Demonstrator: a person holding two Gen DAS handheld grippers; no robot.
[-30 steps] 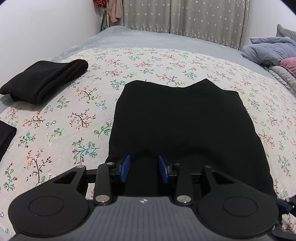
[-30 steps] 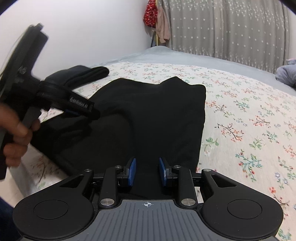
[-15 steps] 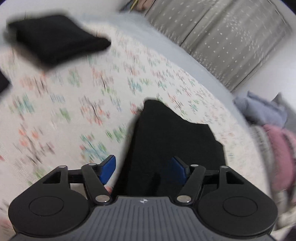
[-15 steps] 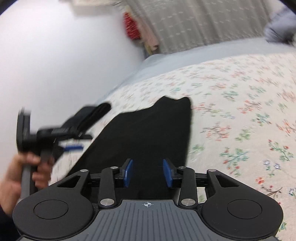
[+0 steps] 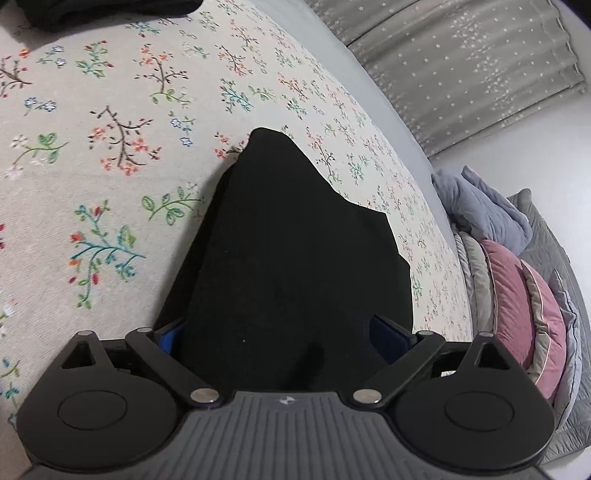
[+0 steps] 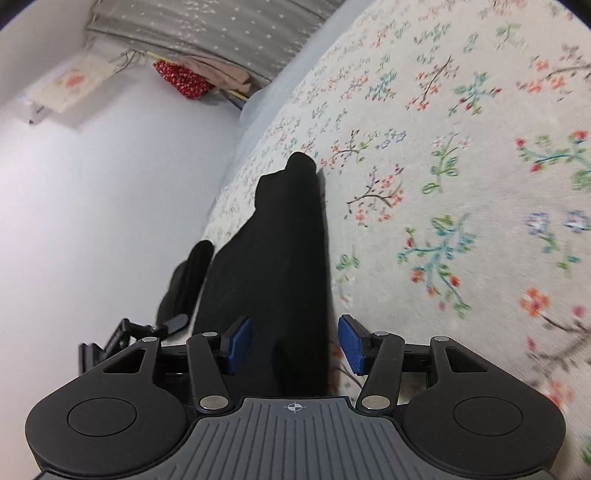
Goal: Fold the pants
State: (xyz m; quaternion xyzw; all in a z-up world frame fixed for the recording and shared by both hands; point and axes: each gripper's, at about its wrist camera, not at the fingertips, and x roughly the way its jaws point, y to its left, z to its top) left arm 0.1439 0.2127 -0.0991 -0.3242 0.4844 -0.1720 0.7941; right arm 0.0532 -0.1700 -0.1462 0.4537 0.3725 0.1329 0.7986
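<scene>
The black pants (image 5: 291, 251) lie folded on the floral bedspread (image 5: 110, 155). My left gripper (image 5: 284, 336) is open wide, its blue pads on either side of the pants' near edge, rolled to the right. In the right wrist view the same pants (image 6: 280, 251) stretch away from me. My right gripper (image 6: 295, 343) is open, its blue pads (image 6: 351, 347) straddling the pants' near right edge. The left gripper's tip (image 6: 173, 323) shows at the pants' left side. The cloth hides part of the left gripper's pads.
Another folded black garment (image 5: 92, 13) lies at the far left of the bed, also in the right wrist view (image 6: 188, 277). Pillows and blankets (image 5: 517, 280) are stacked at the right. Grey curtains (image 5: 461, 66) and a white wall (image 6: 92, 203) bound the bed.
Both grippers opened wider and dropped to the pants' near edge. The left view rolled right, the right view rolled left. The pants stayed flat.
</scene>
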